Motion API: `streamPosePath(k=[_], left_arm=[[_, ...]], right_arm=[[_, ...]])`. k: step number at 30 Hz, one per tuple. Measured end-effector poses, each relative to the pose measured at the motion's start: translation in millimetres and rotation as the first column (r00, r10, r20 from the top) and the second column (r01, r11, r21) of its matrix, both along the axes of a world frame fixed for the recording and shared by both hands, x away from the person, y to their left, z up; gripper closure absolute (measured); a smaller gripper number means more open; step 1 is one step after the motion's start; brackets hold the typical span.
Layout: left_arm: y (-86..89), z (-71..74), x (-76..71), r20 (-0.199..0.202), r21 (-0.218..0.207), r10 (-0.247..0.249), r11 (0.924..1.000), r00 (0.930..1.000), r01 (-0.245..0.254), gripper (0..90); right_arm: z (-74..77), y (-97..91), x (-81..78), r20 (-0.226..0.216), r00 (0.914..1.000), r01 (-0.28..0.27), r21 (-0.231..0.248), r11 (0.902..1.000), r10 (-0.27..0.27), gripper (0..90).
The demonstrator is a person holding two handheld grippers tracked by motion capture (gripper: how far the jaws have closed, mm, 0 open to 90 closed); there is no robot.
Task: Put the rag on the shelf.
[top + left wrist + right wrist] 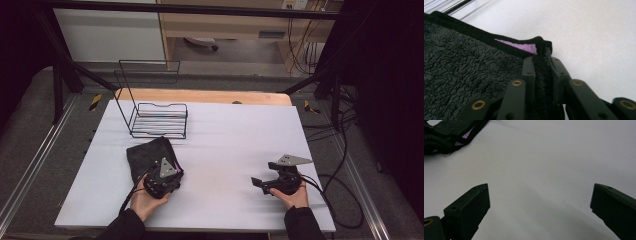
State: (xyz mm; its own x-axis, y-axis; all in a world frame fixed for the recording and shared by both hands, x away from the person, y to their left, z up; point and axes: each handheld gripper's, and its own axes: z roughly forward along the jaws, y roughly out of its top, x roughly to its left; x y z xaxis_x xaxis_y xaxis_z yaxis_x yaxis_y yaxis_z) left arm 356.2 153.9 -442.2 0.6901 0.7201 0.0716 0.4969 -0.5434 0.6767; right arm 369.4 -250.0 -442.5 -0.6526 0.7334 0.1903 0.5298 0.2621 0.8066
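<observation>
One wire rack, one cloth, two grippers on your table.

The single black wire rack [159, 118] stands at the far left of the white table [225, 135] with nothing visible on its slats. One dark fleecy cloth [461, 75] lies folded just in front of the rack, a strip of purple underside showing at its lifted corner. Your left gripper [543, 62] has its jaws pressed together, pinching that corner's hem. Your right gripper [540, 205] sits well apart from the cloth, at the table's near right, jaws spread wide over bare surface, holding nothing.
</observation>
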Motion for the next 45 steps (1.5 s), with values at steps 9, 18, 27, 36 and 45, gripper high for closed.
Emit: streamPosePath(k=[9,18,27,36,45], left_arm=[[16.3,10.5,3.3,-0.031,-0.128,0.0,0.9918,0.9995,-0.004,81.2],[21.4,23.5,2.6,-0.026,-0.19,-0.012,0.9817,0.9996,0.007,81.5],[3.2,30.2,-0.1,-0.03,-0.218,-0.069,0.9739,0.9971,0.061,81.6],[-28.9,33.5,-11.3,-0.051,-0.236,-0.174,0.959,0.9834,0.158,81.4],[-30.6,23.7,-12.9,-0.105,-0.247,-0.192,0.9555,0.9758,0.162,74.1]], right_arm=[[-0.2,0.0,1.0,0.0,1.0,-0.005,0.001,1.0,0.005,3.2],[-0.4,0.2,1.3,-0.004,1.0,-0.007,0.001,1.0,0.007,3.3],[-0.2,0.8,1.4,-0.007,1.0,-0.003,0.005,1.0,0.003,3.4],[0.4,0.2,0.9,-0.004,1.0,-0.004,0.002,1.0,0.004,3.5],[1.3,1.6,0.4,0.001,1.0,-0.002,0.008,1.0,0.002,4.6]])
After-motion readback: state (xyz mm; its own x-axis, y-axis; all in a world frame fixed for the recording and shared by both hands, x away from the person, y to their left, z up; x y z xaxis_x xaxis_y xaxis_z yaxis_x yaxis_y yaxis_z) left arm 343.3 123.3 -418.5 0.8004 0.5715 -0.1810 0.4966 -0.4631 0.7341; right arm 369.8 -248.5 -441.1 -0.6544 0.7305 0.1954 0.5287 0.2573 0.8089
